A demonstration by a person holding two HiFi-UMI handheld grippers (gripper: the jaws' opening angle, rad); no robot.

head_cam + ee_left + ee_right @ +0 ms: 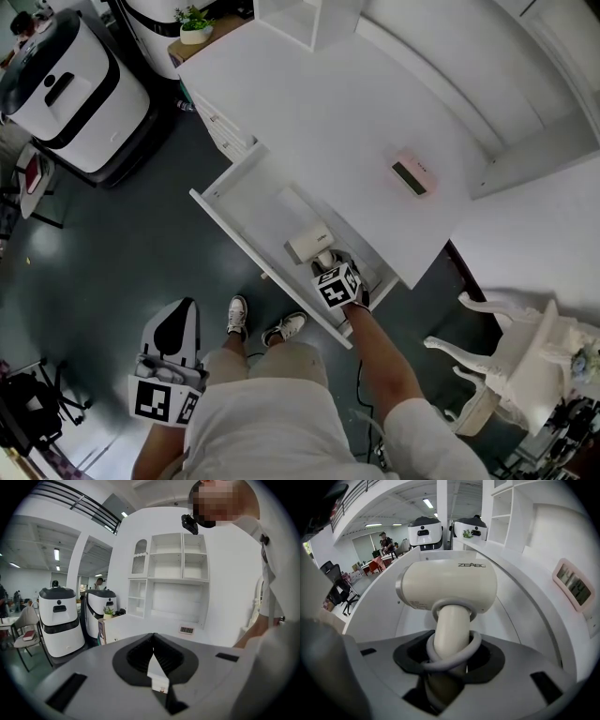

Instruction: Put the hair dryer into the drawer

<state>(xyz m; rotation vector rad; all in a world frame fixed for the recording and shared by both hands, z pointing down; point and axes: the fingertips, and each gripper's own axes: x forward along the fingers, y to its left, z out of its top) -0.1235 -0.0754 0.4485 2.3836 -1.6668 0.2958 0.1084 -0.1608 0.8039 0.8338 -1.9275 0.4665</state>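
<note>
Two jaws of the right gripper (450, 660) (328, 267) pinch the handle of the hair dryer (450, 585) (307, 242), with the grey cord (474, 645) looped round that handle at the jaws. The cream body stands beyond the jaw tips, inside the open white drawer (246, 199). Contact with the drawer floor cannot be confirmed. The left gripper (153, 654) (174, 319) hangs beside the person's thigh (225, 370), jaws pressed together, empty.
</note>
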